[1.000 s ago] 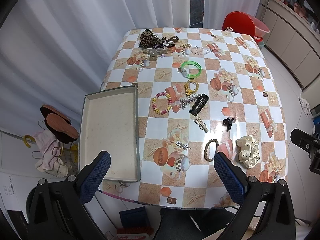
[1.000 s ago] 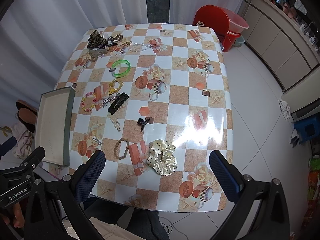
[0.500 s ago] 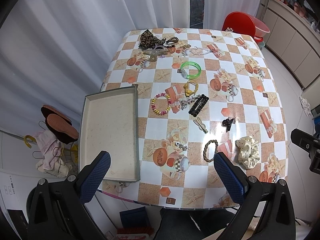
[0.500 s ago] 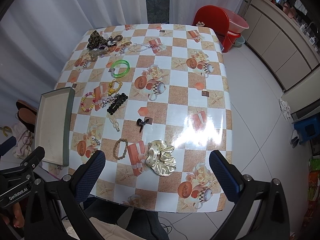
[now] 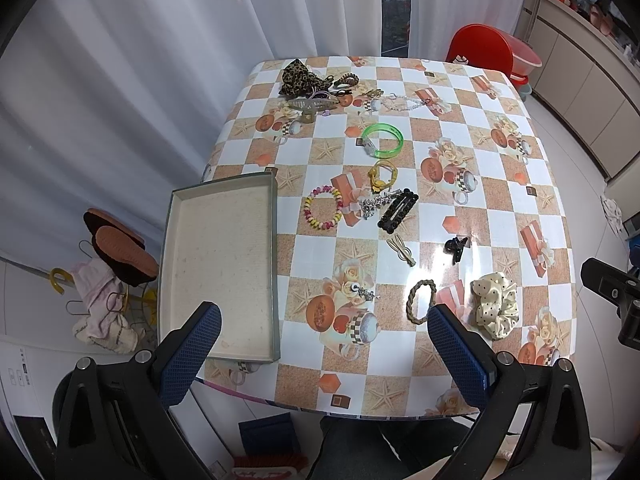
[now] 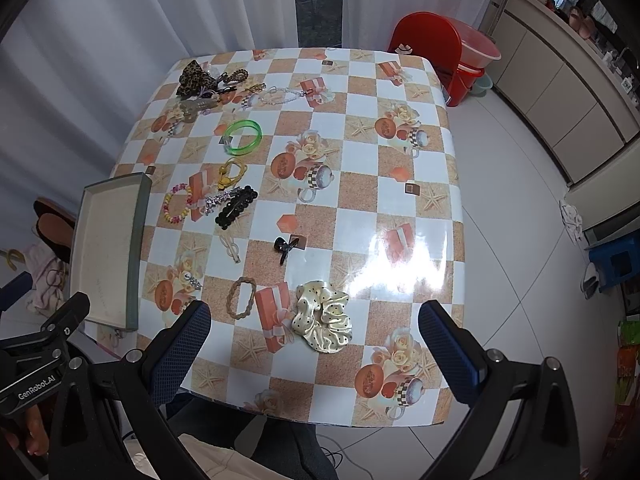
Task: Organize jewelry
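Jewelry and hair pieces lie scattered on a checkered table point(image 5: 500, 184). A grey empty tray point(image 5: 218, 264) sits at the table's left edge, also in the right wrist view point(image 6: 106, 252). A cream dotted scrunchie point(image 6: 322, 316), a braided brown hair tie point(image 6: 240, 296), a black claw clip point(image 6: 285, 245), a black beaded clip point(image 6: 236, 210), a colourful bead bracelet point(image 5: 323, 212) and a green bangle point(image 5: 382, 141) lie across it. My left gripper point(image 5: 324, 346) is open and empty above the near edge. My right gripper point(image 6: 314, 346) is open and empty above the scrunchie's near side.
A leopard scrunchie point(image 5: 298, 76) and several clips and chains sit at the table's far left. A red chair point(image 5: 480, 48) stands behind the table. White curtains hang behind. Slippers and hangers point(image 5: 116, 256) lie on the floor left of the table.
Both grippers have drifted slightly; the table looks a little lower and closer in both views. Nothing on the table has moved.
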